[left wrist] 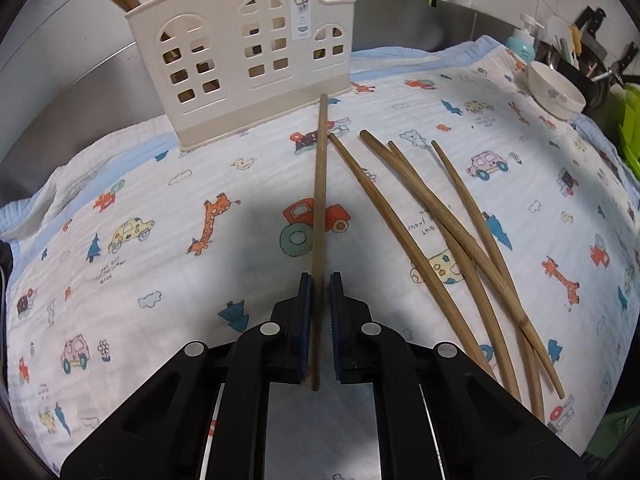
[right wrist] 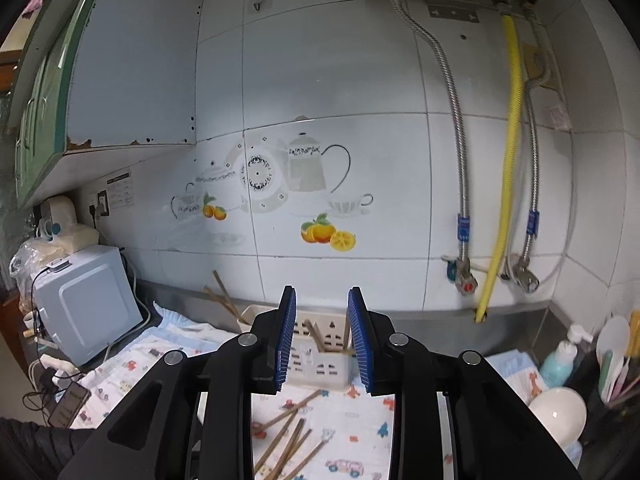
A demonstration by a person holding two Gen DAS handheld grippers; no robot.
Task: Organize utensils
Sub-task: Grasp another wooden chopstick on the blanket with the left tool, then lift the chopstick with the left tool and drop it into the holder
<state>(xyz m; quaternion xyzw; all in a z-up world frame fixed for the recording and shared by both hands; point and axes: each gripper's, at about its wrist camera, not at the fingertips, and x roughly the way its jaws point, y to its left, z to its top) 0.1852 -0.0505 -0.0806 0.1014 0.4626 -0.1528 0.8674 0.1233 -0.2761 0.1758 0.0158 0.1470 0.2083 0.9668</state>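
My left gripper [left wrist: 321,280] is shut on the near end of one brown wooden chopstick [left wrist: 320,184], whose far tip points at the cream plastic utensil holder [left wrist: 240,76]. That holder stands at the back of a cartoon-print cloth [left wrist: 160,200] with chopsticks sticking out of its end compartments. Several loose chopsticks [left wrist: 452,232] lie crossed on the cloth to the right. My right gripper [right wrist: 322,296] hangs open and empty above the cloth, facing the tiled wall. Behind its gap the holder [right wrist: 320,364] shows, and below it the loose chopsticks [right wrist: 288,440].
A white bowl [left wrist: 554,90] and a blue soap bottle [left wrist: 522,40] sit at the cloth's far right with pans and a green rack. On the left stand a pale blue appliance [right wrist: 86,300] and a phone [right wrist: 70,402] on cables. Hoses and taps hang on the wall.
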